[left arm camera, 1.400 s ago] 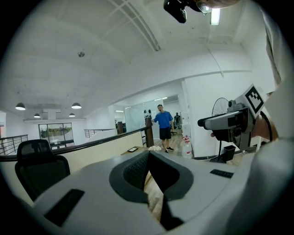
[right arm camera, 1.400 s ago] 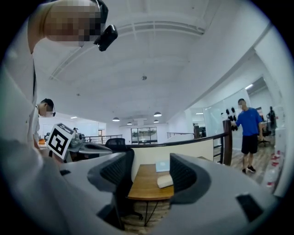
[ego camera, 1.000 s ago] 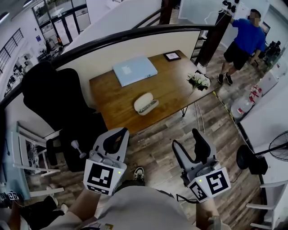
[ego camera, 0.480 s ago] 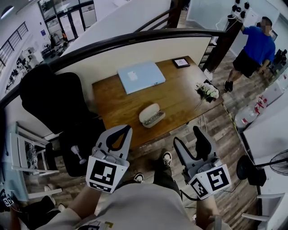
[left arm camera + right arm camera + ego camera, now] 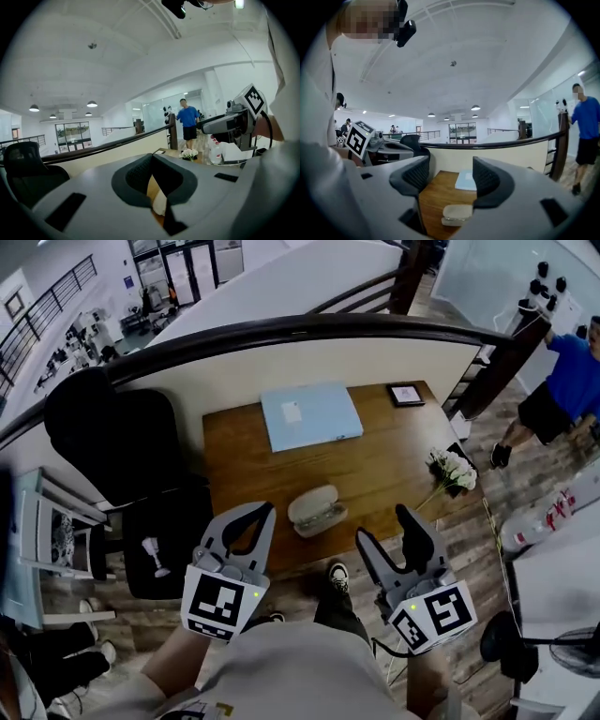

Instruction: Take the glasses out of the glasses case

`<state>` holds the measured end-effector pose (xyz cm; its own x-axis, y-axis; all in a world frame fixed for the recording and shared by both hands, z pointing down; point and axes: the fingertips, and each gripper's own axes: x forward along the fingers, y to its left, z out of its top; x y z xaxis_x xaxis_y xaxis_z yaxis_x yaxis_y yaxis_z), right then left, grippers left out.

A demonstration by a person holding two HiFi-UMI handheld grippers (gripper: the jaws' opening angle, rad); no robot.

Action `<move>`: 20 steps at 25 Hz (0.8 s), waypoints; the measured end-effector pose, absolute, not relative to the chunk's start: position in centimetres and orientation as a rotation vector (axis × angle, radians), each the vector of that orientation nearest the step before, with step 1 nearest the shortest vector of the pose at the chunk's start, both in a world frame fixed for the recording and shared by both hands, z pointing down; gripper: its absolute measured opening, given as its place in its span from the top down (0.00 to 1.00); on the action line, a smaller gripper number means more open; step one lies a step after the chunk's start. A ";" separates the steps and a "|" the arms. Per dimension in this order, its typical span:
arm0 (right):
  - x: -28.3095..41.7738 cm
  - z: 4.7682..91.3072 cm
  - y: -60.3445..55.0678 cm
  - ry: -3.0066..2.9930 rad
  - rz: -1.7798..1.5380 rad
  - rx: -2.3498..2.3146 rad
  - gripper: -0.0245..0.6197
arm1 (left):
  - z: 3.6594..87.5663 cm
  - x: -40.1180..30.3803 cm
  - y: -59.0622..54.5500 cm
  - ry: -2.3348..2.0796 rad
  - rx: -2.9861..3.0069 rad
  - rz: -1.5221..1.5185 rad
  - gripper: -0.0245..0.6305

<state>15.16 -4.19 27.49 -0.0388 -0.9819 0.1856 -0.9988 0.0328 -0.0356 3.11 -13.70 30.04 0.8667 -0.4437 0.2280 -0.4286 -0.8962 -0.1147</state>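
The white glasses case [image 5: 317, 510] lies on the wooden table [image 5: 375, 465] near its front edge, its lid slightly ajar. My left gripper [image 5: 255, 514] hangs in front of the table, just left of the case, with its jaws shut and nothing in them. My right gripper [image 5: 386, 532] is held right of the case and nearer me, open and empty. In the right gripper view the case [image 5: 457, 213] shows low between the spread jaws of the right gripper [image 5: 451, 176]. Through the curved jaws of the left gripper [image 5: 153, 161] a bit of the case [image 5: 160, 204] shows.
A light-blue closed folder or laptop [image 5: 310, 415], a small picture frame [image 5: 406, 395] and white flowers [image 5: 453, 468] are on the table. A black office chair [image 5: 112, 437] stands at its left. A curved rail [image 5: 281, 329] runs behind. A person in blue [image 5: 567, 381] stands at far right.
The view has moved closer to the table, so the case now lies just beyond the gripper tips. Both grippers keep the same posture, left shut and right open.
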 end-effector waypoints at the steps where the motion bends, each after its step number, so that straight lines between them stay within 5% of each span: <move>1: 16.1 27.7 -5.0 -2.200 0.243 2.068 0.51 | 30.1 3.9 -14.2 0.730 -2.969 -0.397 0.96; 20: 24.4 34.3 -15.9 -2.543 0.363 1.360 0.51 | 35.0 9.2 -18.0 1.469 -2.781 -0.639 0.96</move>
